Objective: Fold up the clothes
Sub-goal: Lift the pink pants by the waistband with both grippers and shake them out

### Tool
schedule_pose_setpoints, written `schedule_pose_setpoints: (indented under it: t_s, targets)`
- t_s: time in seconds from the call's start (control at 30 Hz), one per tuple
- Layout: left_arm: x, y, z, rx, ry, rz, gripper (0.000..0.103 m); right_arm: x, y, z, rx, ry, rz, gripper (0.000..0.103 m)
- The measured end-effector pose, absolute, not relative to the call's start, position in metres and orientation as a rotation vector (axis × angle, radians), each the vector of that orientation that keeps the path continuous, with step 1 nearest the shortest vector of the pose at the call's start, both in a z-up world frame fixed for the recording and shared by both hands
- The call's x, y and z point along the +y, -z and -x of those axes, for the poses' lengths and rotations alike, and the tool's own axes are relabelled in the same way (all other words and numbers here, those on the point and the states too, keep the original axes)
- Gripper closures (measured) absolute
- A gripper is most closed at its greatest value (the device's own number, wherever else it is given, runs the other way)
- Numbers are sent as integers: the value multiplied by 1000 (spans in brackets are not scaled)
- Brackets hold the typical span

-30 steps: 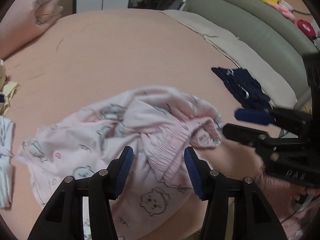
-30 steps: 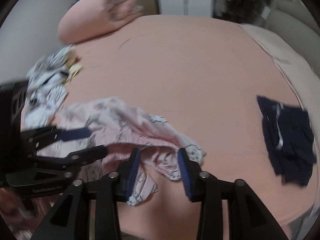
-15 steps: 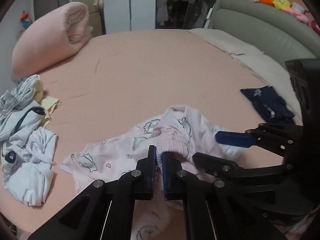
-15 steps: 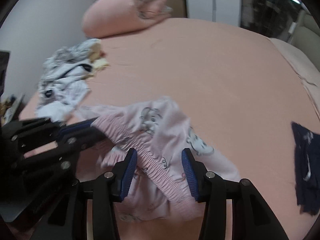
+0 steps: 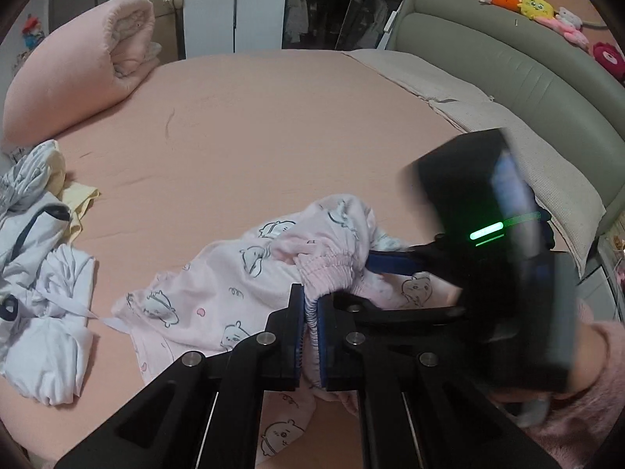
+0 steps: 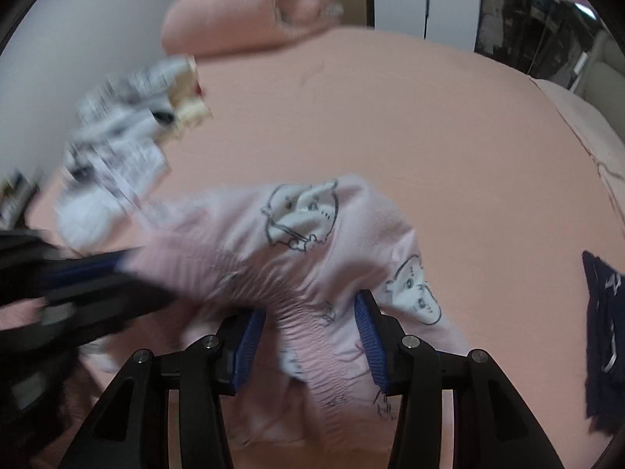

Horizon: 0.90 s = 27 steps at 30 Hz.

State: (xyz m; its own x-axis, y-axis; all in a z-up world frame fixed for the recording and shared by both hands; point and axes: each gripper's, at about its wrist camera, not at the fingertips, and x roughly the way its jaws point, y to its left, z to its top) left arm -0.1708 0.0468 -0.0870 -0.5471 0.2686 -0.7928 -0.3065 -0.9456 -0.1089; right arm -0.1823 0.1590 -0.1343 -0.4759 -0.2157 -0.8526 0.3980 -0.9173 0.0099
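Left wrist view: pale pink pyjama trousers [image 5: 218, 293] printed with small cartoon animals, crumpled on the peach bed sheet [image 5: 254, 125], gathered elastic waistband [image 5: 332, 269] lifted at the near end. Left gripper [image 5: 309, 312] pressed shut on that waistband, ribbed fabric pinched between the two blue pads. Right gripper [image 5: 394, 264] just beside, to the right, one blue finger reaching to the same waistband, body blurred, green light lit. White and grey garments [image 5: 35, 273] heaped well apart at the left edge; rolled pink duvet [image 5: 78, 66] far behind. Right wrist view: same trousers [image 6: 312, 234] bunched and raised off the sheet, waistband [image 6: 308, 336] running down between the spread blue pads of the right gripper [image 6: 308, 320], jaws wide apart, fabric between them but not clamped. Left gripper [image 6: 82, 269] blurred at the left, at the waistband's far end. Dark navy garment [image 6: 605, 332] apart at the right edge.
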Motion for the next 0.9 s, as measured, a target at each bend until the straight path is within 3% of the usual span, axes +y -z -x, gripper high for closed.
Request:
schedule_pose_setpoints:
  t_s: [0.03, 0.1, 0.17, 0.37, 0.53, 0.63, 0.67, 0.73, 0.8, 0.83, 0.87, 0.9]
  targets:
    - [50, 91, 172, 70, -2505, 1288, 99, 159, 136, 182, 316, 2449, -1339, 69]
    - [56, 99, 174, 88, -2499, 1315, 98, 176, 126, 179, 300, 2578, -1302, 80]
    - [63, 106, 176, 107, -2493, 1342, 98, 207, 104, 174, 167, 2726, -1244, 80]
    - [82, 130, 181, 164, -2473, 1422, 91, 244, 80, 172, 263, 2943, -1185, 80]
    - [91, 152, 186, 141, -2446, 1529, 85, 244, 44, 148, 150, 3059, -995, 80]
    - [70, 148, 180, -76, -2442, 1524, 73, 256, 5, 129, 99, 3116, -853, 80]
    - [63, 142, 177, -108, -2436, 1519, 62, 263, -9, 126, 53, 3119, -837, 80]
    - [56, 130, 168, -108, -2413, 1506, 58, 275, -28, 122, -8, 3125, -827, 80]
    - [55, 111, 153, 16, -2445, 1461, 59, 285, -48, 118, -40, 3136, -796, 80]
    - [54, 98, 145, 63, -2466, 1427, 69, 291, -59, 116, -82, 3131, -782, 80]
    - [52, 85, 138, 96, -2488, 1390, 89, 298, -68, 114, -139, 3120, -777, 80]
    - [51, 72, 131, 130, -2508, 1352, 90, 303, -75, 112, -185, 3110, -776, 80]
